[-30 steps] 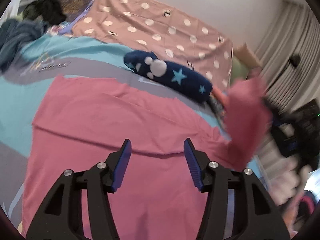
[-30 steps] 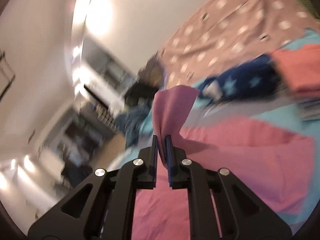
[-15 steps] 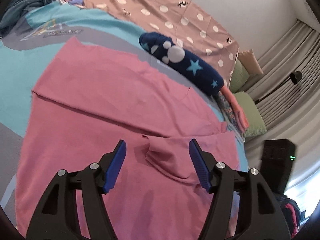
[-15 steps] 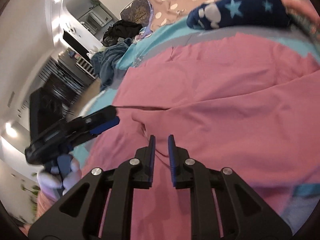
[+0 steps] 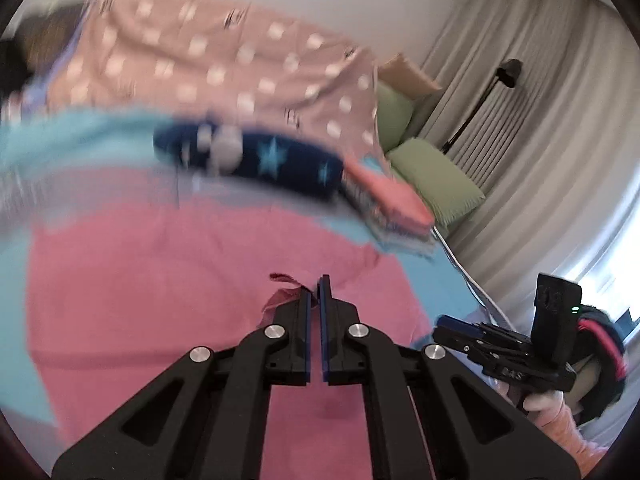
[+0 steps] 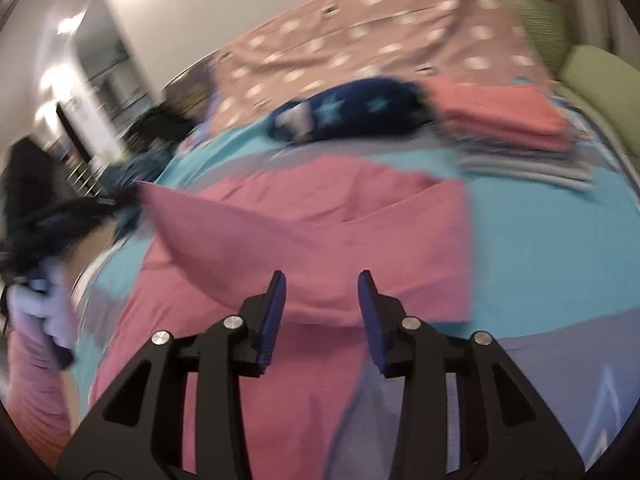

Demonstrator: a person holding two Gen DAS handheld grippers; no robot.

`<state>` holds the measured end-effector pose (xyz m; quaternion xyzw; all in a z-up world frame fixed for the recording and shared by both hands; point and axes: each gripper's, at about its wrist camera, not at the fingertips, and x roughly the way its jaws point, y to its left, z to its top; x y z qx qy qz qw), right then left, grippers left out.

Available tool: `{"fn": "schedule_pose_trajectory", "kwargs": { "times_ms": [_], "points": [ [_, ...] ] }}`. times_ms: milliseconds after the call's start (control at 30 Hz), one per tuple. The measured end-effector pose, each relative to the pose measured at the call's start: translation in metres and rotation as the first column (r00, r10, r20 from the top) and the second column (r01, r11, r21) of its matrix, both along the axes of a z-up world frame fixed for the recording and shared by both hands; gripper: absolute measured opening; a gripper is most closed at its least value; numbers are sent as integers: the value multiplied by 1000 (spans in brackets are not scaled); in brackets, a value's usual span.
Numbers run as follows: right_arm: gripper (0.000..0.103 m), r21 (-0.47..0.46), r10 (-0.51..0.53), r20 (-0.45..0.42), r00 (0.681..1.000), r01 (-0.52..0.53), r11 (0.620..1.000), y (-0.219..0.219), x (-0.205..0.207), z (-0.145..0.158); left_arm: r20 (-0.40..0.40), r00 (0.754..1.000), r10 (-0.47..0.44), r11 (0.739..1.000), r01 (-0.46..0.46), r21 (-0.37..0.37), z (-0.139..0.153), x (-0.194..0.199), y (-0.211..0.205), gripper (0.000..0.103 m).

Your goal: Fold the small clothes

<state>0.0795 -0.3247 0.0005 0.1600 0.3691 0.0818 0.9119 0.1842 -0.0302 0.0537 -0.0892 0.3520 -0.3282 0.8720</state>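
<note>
Pink garment (image 6: 344,240) on the bed (image 6: 540,232) is mid-fold: left tool (image 5: 314,300) pinches its lifted edge, right tool (image 6: 322,300) spread; next, carry that edge across.

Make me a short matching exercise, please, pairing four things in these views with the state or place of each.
Things:
1. left tool
2. right tool
3. pink garment
4. navy star-print cushion

States or places:
A. open, holding nothing
B. lying beside the stack of folded clothes
C. shut on a pinch of pink fabric
D. spread on the bed, one side lifted

Pairs: 1-C, 2-A, 3-D, 4-B
</note>
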Motion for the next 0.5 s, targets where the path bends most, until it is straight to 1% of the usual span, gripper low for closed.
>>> {"fn": "schedule_pose_trajectory", "kwargs": {
  "times_ms": [67,100,167,233,267,300,367,467,500],
  "points": [
    [45,9,-61,3,998,61,998,-14,0,1,57,998,26,999,-29,38,25,8,14,3],
    [45,3,-91,-4,996,91,996,-21,1,0,72,996,48,997,-52,58,30,13,21,3],
    [45,-21,-113,-26,993,112,993,-24,3,-9,85,990,111,987,-120,105,33,28,43,3],
    [45,-34,-112,-51,992,110,993,-22,7,-19,67,978,196,967,-204,153,20,46,72,3],
    [45,-44,-108,-71,992,105,994,-19,11,-27,43,971,233,958,-237,163,10,55,87,3],
    [45,-50,-104,-82,991,100,994,-17,13,-30,22,966,256,952,-256,169,0,60,98,3],
    [45,-58,-95,-103,990,89,994,-10,21,-39,-60,952,301,941,-286,178,-29,73,122,3],
    [45,-69,-61,-119,991,53,996,4,33,-45,-132,933,334,933,-308,184,-58,77,144,4],
    [45,-79,-53,-119,991,44,996,10,35,-45,-150,924,351,929,-323,181,-67,76,150,8]
  ]
}}
